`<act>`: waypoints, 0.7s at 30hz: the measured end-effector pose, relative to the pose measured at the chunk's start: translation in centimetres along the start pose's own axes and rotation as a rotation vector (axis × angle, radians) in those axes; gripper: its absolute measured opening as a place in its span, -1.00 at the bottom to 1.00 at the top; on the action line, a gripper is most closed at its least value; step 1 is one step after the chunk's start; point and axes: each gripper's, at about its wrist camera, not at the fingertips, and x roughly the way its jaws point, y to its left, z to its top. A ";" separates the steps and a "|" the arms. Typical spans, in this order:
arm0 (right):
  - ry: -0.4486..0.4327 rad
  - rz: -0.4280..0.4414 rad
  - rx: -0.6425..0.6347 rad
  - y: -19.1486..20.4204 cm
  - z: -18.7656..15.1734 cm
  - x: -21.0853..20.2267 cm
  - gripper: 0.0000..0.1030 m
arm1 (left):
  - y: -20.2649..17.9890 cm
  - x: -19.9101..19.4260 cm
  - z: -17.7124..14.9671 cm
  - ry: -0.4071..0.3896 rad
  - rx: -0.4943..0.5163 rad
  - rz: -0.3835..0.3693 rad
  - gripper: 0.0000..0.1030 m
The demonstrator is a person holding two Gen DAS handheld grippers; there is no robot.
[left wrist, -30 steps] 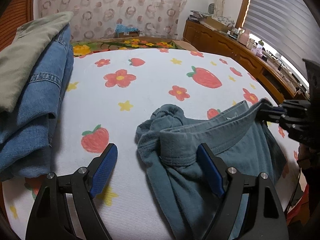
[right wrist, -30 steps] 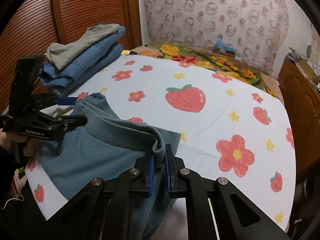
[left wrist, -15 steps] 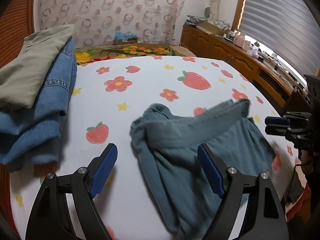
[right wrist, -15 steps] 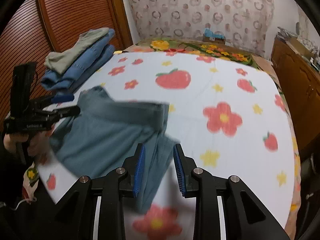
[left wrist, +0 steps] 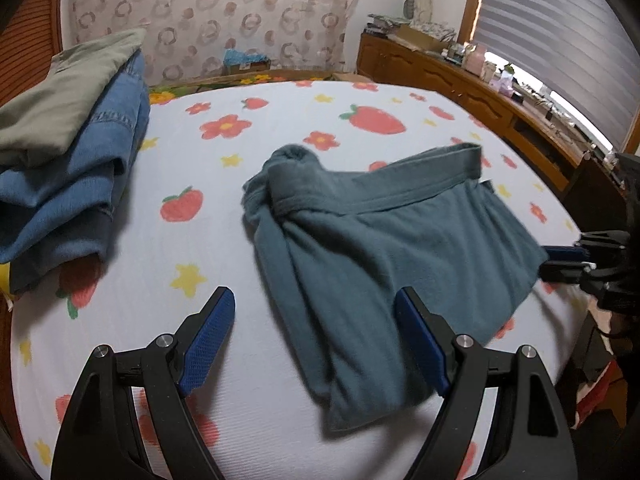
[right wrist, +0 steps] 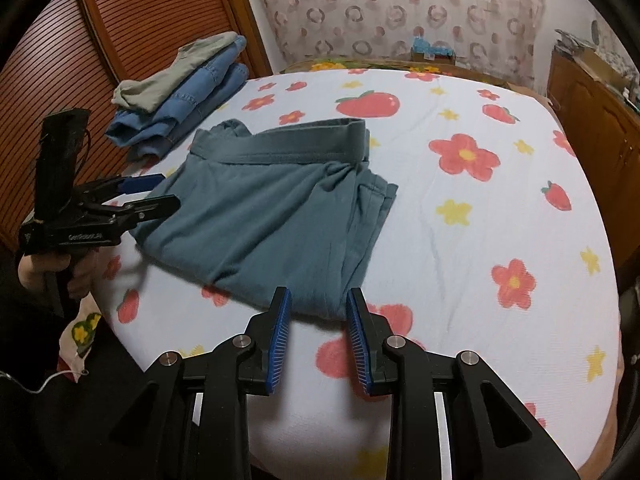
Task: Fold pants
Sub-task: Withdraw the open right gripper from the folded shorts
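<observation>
Both grippers, left (left wrist: 316,344) and right (right wrist: 318,340), are held apart, empty; the pants' (right wrist: 272,216) bunched waistband corner may be creased in.

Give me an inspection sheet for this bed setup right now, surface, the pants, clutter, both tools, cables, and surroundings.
Surface: bedspread with strawberry and flower print.
Job's things: teal pants lying on it, partly folded, waistband bunched at one end.
Clutter: pile of jeans with an olive garment on top, at the bed's edge.
Grippers: left tool open, empty; right tool open, empty, at the pants' near edge.
Cables: white cord beside the bed.
Surroundings: louvered door, wooden cabinet, window blinds.
</observation>
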 end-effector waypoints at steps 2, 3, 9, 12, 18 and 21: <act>0.002 -0.011 -0.012 -0.1 -0.1 -0.2 -0.93 | 0.2 0.0 -0.1 -0.005 -0.001 0.002 0.62; 0.000 -0.021 -0.018 -0.3 -0.1 -0.4 -0.94 | 0.3 -0.1 -0.2 -0.007 -0.001 0.002 0.62; -0.022 -0.103 0.006 -1.7 -0.4 -2.2 -1.00 | 0.4 -0.1 -0.2 -0.010 -0.006 0.006 0.62; -0.048 -0.094 0.025 -1.8 -0.3 -3.0 -1.00 | 0.4 -0.1 -0.2 -0.010 -0.005 0.006 0.62; -0.077 -0.098 0.025 -1.3 1.1 -2.6 -0.84 | 0.4 -0.1 -0.2 -0.006 -0.009 0.006 0.62; -0.081 -0.082 0.042 -1.2 2.0 -1.8 -0.37 | 0.7 -0.4 0.4 -0.007 -0.031 -0.015 0.62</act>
